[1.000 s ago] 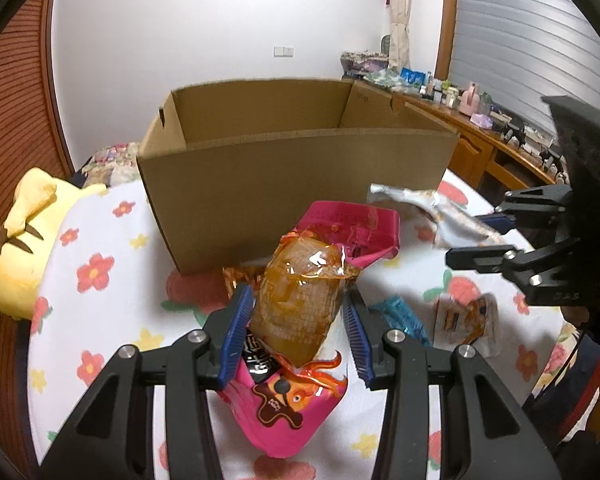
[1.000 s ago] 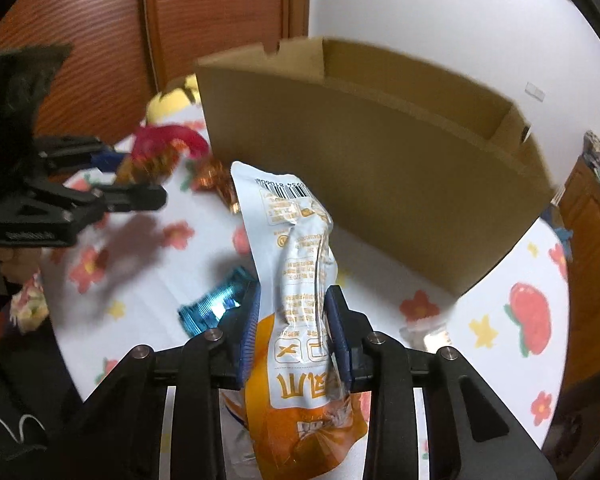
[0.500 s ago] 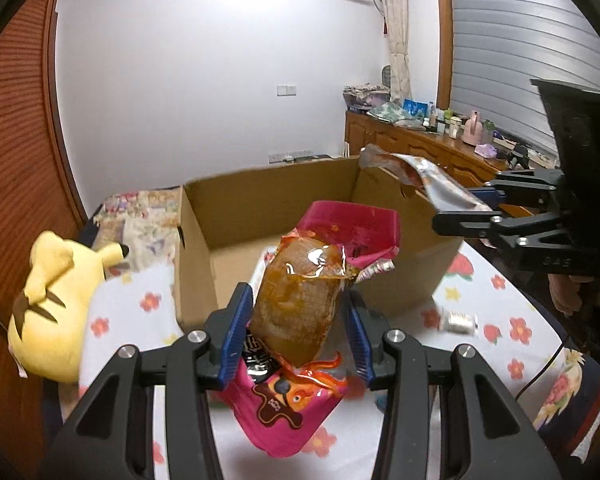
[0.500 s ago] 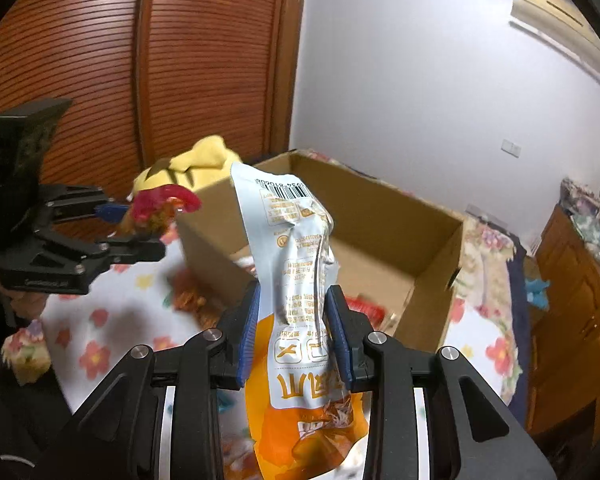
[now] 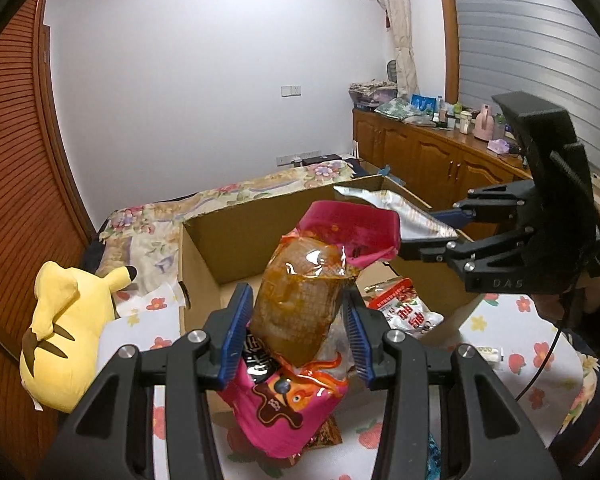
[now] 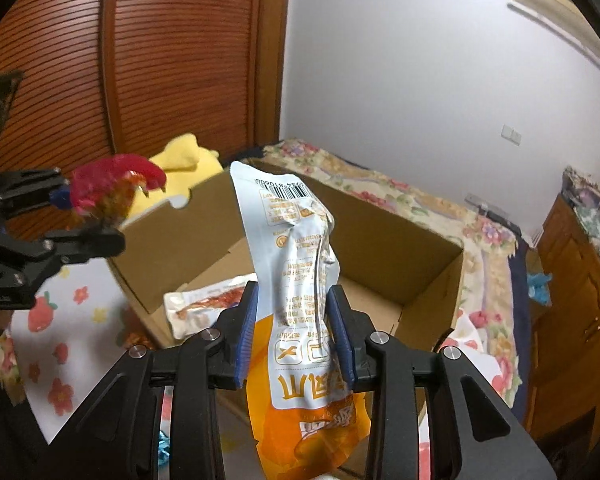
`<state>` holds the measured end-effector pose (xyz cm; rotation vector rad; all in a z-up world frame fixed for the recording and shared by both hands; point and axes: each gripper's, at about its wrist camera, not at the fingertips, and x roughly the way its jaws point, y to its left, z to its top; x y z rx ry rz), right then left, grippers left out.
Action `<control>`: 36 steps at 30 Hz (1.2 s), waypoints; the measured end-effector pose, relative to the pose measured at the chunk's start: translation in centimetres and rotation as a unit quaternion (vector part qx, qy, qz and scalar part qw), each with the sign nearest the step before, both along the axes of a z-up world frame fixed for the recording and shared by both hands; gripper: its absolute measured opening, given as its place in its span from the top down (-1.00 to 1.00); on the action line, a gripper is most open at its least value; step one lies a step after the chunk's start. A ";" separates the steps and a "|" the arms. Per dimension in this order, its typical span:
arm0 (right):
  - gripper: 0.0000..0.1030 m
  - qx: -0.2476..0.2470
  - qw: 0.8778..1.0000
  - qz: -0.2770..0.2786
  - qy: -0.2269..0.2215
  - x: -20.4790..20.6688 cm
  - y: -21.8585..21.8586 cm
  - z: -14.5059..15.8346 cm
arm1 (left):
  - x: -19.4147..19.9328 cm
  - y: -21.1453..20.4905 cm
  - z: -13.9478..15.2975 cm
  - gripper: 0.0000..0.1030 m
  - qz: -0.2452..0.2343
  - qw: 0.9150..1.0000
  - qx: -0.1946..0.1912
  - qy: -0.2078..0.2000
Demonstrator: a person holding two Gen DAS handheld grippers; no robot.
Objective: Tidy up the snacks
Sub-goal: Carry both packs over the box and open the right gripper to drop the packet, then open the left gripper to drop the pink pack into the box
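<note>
Now both tongs are riding higher than a second ago, looking down into the cardboard box (image 5: 228, 240) rather than at its near wall. Left tongs (image 5: 296, 332) are clamping the pink snack pack (image 5: 296, 412) together with a brown clear-wrapped snack (image 5: 300, 300), above the box's near edge. Right tongs (image 6: 294, 326) are gripping the white-and-orange pouch (image 6: 300, 280) over the box opening. A red-and-white packet (image 5: 404, 312) is lying inside; the flowered surface (image 5: 516, 336) is dropping away below.

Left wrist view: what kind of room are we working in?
Most likely a bedroom at home: a bed with a floral cover behind the box, a yellow plush toy, and a cluttered wooden sideboard.
</note>
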<state>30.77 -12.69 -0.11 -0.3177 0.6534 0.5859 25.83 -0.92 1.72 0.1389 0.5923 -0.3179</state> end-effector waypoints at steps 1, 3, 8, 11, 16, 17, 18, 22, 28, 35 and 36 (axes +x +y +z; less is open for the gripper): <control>0.34 -0.001 1.000 -0.002 0.006 0.4 -0.1 -0.4 | 0.3 -0.1 -0.1 0.14 0.001 1.000 0.001 0.002; 0.28 0.000 1.000 -0.005 0.016 0.9 -0.3 -1.1 | 0.9 -0.2 -0.4 0.14 0.002 1.000 0.003 0.005; 0.28 0.004 1.000 -0.009 0.023 1.2 -1.0 -1.5 | 2.5 -0.8 -1.1 0.14 0.006 1.000 0.006 0.015; 0.28 0.006 1.000 -0.011 0.020 1.0 -1.4 -1.3 | 3.6 -1.2 -1.5 0.13 0.009 1.000 0.005 0.022; 0.26 0.025 0.999 -0.021 0.020 -0.2 -3.0 -1.0 | 5.0 -1.5 -2.7 0.08 0.018 0.999 0.006 0.037; 0.24 0.026 0.999 -0.024 0.021 -0.5 -3.3 -1.0 | 5.0 -1.6 -2.8 0.07 0.019 0.999 0.004 0.040; 0.23 0.027 0.999 -0.026 0.022 -0.8 -3.6 -1.0 | 4.9 -1.6 -2.8 0.01 0.019 0.999 0.002 0.041; 0.22 0.028 0.999 -0.032 0.020 -2.1 -4.3 -0.6 | 3.8 -1.5 -2.3 -0.02 0.019 0.999 -0.001 0.035; 0.06 0.041 0.998 -0.045 0.009 -5.5 -5.2 0.6 | 0.2 -0.5 -1.4 -0.06 0.017 1.000 -0.008 0.022; -0.08 0.050 0.997 -0.064 0.007 -10.1 -5.7 -0.1 | -4.1 1.2 -2.5 -0.10 0.021 1.000 -0.012 0.017; -0.08 0.051 0.996 -0.066 0.008 -10.6 -5.8 -0.4 | -4.6 1.4 -3.0 -0.10 0.021 0.999 -0.015 0.021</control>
